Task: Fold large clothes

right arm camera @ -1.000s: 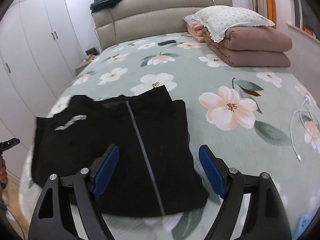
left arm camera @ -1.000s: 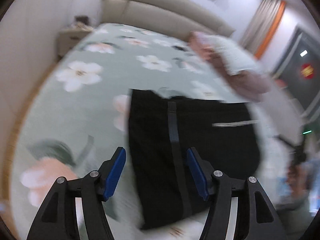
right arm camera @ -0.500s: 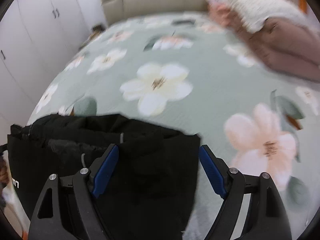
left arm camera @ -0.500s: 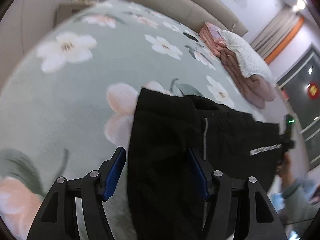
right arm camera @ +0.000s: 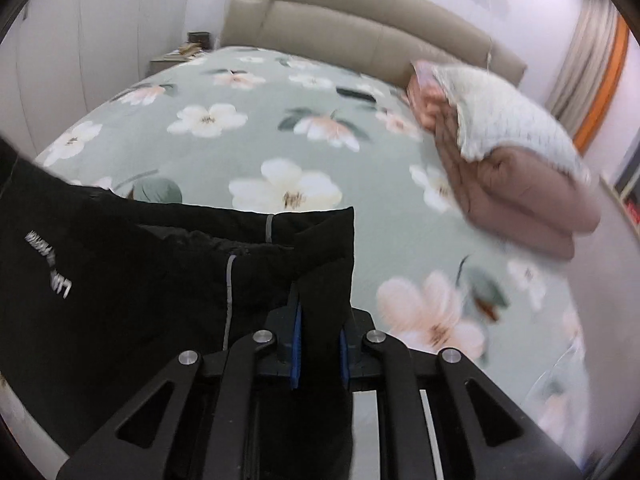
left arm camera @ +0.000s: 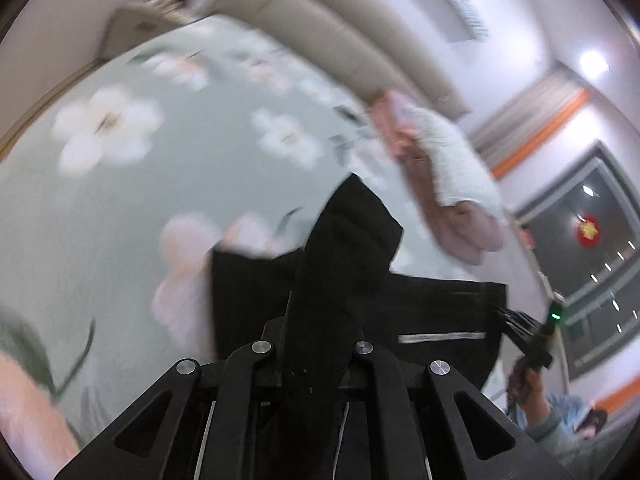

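Between left gripper jaws, black garment hides pads — blurred.

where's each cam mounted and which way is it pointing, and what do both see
Left wrist view: sits on the left gripper, looking forward and down across the floral bed toward the headboard; own fingers shut on the black garment; the right gripper and a sleeve show at lower right.
Right wrist view: sits on the right gripper, looking forward and down over the bed to the headboard; own fingers shut on the garment.
Shared: garment, bed, headboard, folded quilt with pillow.
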The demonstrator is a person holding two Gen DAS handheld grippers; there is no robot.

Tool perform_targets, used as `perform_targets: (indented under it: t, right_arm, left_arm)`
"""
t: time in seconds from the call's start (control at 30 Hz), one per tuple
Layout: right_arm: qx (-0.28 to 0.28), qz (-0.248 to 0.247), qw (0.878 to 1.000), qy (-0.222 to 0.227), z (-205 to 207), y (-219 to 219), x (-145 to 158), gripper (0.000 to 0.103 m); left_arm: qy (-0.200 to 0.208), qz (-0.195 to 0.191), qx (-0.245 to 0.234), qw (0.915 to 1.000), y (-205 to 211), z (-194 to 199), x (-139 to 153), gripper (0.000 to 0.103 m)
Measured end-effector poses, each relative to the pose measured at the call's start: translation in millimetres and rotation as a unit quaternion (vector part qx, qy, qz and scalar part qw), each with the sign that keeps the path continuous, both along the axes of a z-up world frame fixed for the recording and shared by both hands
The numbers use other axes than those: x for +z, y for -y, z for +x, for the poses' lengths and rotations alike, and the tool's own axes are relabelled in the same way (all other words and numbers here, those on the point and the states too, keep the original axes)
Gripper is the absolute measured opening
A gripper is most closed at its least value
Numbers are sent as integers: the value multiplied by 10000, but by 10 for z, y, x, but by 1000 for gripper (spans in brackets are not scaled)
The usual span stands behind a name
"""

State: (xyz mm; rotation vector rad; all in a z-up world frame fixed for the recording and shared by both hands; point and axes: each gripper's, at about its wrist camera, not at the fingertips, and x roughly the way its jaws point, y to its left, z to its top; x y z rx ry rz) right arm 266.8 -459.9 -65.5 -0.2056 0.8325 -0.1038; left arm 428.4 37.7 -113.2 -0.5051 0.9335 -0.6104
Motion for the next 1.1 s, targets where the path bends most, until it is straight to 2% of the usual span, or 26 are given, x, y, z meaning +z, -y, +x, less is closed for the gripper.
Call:
perform_targets:
  t: [0.1,0.2,0.27,0.33,0.37,0.4,0.47,0.53,0.6,0.67,0.7,0.77,0.8,0.83,0.87,0.9,0.93,0.97,1.03,1.1]
  right_arm:
    - [-80,-310,9994,131,259,134,224,16]
    - [-462,-157,9987,111,646,375,182,17]
    - [-713,141,9970,-261,931,524,-86,18]
    - [-720,606,9915,-903,1208,636,-571,18]
    - [-684,596,9888,-1188,1300,625,-827,18]
    - [-641,554,9873,-1346,1350,601,-981,20]
    - [-628,678,9826,-1612,1415,552,-1293,21]
    - [-708,662,9811,-1676,1431,513,-1443,23]
    - [-734,583,9813,-1679,1441,508,-1438,28]
    - [-751,720,9795,-1725,1458,557,-1347,29]
    - [-744,828,9787,-1725,1450,580,-1290,29]
    - [-777,1021,9797,-1538,1384,660,-1020,30]
    - [-803,1086,9808,-1405,1272,646,-874,36]
    - [-821,1234,9815,-1213,1176,652,-667,53]
    - [-810,1428,9810,-1035,1053,623,-462,63]
    - [-751,1573,9803,-925,976,584,-320,83]
    - [-601,1777,9787,-829,850,508,-175,88]
    - [-384,1964,9764,-818,727,384,-71,88]
    - [-188,2166,9710,-989,547,133,-9,88]
    - [-66,2296,9660,-1185,390,-167,-34,88]
  left_arm:
    - [395,174,-98,9990,148,328,299,10]
    - [369,385,134,9985,199,677,147,11]
    - [49,844,211,9962,278,833,-185,14]
    - [-472,1279,131,9906,381,929,-664,13]
    - [-600,1481,52,9871,420,967,-811,14]
    - [-704,1570,-23,9851,450,981,-964,16]
    - [-970,1395,15,9855,455,1025,-1239,19]
    - [-995,1339,4,9860,455,1057,-1263,19]
    - [-999,1422,-48,9848,437,1090,-1172,19]
    - [-867,1565,-9,9839,362,1087,-964,26]
    - [-747,1629,50,9838,275,1088,-793,33]
    - [-587,1485,155,9870,94,1040,-458,38]
    - [-518,1494,290,9870,-14,1026,-296,38]
    - [-449,1656,533,9837,-115,1005,-120,39]
    - [-377,2037,749,9754,-149,945,76,39]
    - [-199,2404,786,9673,-92,844,244,39]
    - [-28,2581,743,9632,12,756,351,39]
    - [257,2642,566,9625,211,522,507,40]
    - [366,2360,201,9709,523,216,570,53]
    - [295,1907,-261,9809,994,-119,472,53]
